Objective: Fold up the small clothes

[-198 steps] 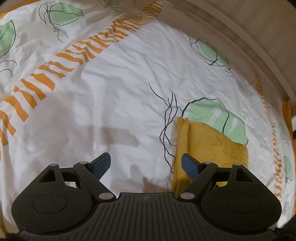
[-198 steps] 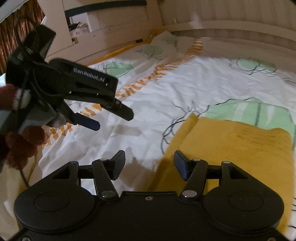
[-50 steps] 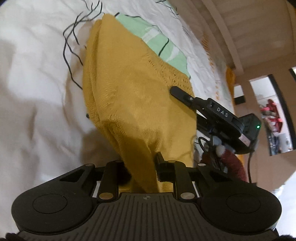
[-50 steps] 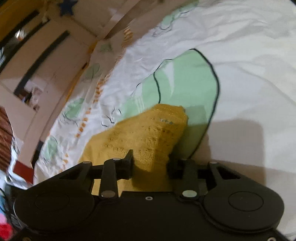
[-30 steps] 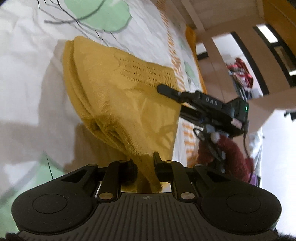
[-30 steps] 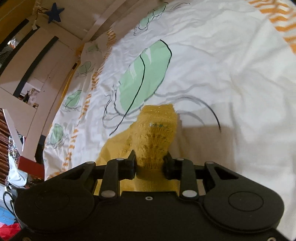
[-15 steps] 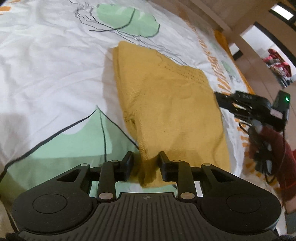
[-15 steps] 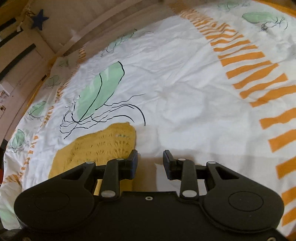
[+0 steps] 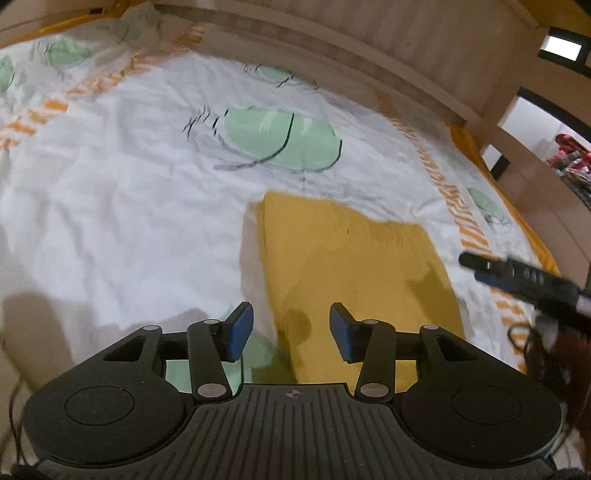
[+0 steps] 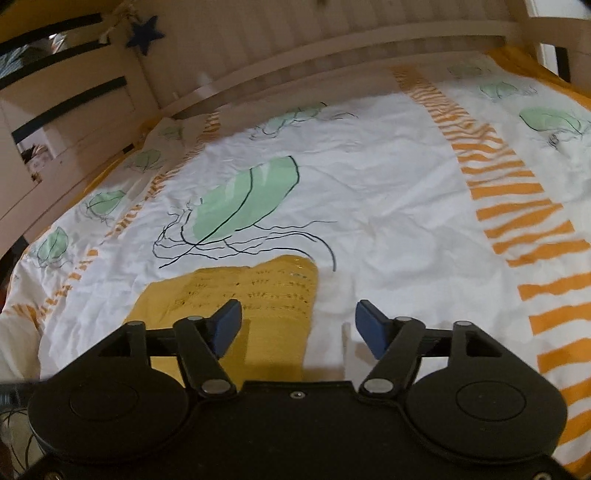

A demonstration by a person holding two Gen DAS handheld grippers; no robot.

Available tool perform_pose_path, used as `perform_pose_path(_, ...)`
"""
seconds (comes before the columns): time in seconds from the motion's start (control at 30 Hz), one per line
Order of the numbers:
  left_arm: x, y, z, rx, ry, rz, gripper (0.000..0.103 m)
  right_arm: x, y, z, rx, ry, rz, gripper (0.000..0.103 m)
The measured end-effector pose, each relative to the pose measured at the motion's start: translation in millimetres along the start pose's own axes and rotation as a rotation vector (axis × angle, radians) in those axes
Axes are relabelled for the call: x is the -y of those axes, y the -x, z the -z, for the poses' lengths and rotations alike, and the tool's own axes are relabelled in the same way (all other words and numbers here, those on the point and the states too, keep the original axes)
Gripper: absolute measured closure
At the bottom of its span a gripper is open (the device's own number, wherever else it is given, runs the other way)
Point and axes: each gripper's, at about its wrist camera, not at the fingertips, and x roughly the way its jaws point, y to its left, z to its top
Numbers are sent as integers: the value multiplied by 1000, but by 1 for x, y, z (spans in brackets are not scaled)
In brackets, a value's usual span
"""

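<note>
A folded mustard-yellow knit garment [image 9: 354, 266] lies flat on the bed sheet [image 9: 129, 192]. My left gripper [image 9: 291, 330] hovers over its near left edge; its jaws are opening and nothing is pinched between the blue pads. In the right wrist view the garment [image 10: 251, 295], with its lacy knit band, lies under and left of my right gripper [image 10: 299, 325], whose jaws are also opening with nothing between them. The right gripper [image 9: 517, 275] also shows at the right edge of the left wrist view, beside the garment.
The sheet is white with green leaf prints [image 10: 243, 199] and orange striped bands [image 10: 517, 206]. A pale wooden bed rail [image 9: 332, 48] curves along the far side. A dark blue star [image 10: 146, 33] hangs on the slatted frame at the far left.
Both grippers let go of the yellow garment and opened. It now lies flat and folded on the sheet. Both hands drew back and tilted up, so more of the bed shows.
</note>
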Motion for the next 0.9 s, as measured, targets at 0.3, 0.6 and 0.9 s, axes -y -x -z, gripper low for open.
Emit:
perform_pose_path(0.3, 12, -51, -50, 8, -41, -76, 58, -4, -19, -4, 12, 3, 8, 11)
perform_pose_path(0.6, 0, -121, -56, -108, -47, -175, 52, 3, -52, 0, -89, 54, 116, 10)
perform_pose_path(0.9, 1, -90, -54, -47, -36, -188, 42, 7, -34, 0, -45, 24, 133, 2)
